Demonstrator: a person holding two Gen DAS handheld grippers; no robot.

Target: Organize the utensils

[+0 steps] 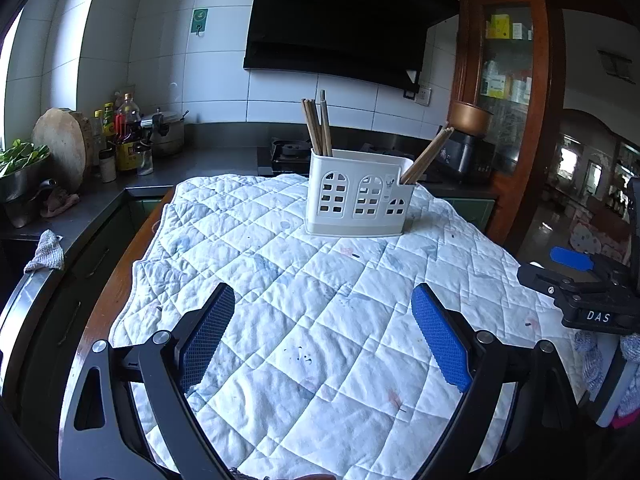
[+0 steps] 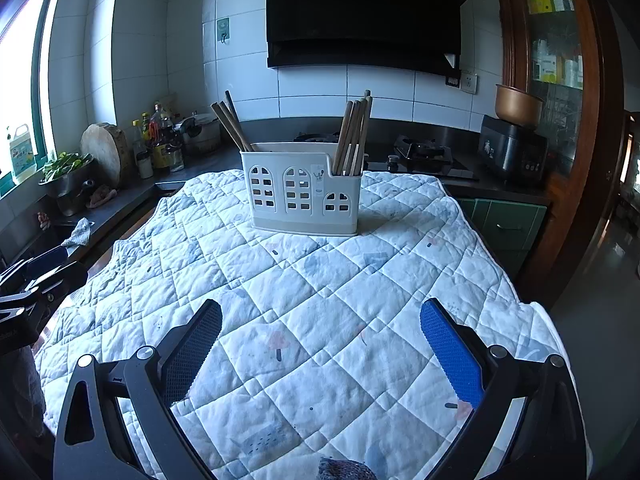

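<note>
Two bunches of chopsticks sitting in the white holder [image 1: 358,200]
Holder's on the quilted cloth [image 1: 304,320] at 12 o'clock from both grippers, one bunch [image 1: 318,128] in its left end, the other [image 1: 426,156] in the right; left gripper [image 1: 324,344] and right gripper [image 2: 320,354] both spread wide, holding nothing

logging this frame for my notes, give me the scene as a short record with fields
surface: quilted cloth spread over a table
holder: white utensil holder upright on the cloth, far side
left end of holder: chopsticks leaning left
right end of holder: chopsticks standing nearly upright
left gripper: open, empty, above the cloth
right gripper: open, empty, above the cloth
loose utensils on cloth: none visible
</note>
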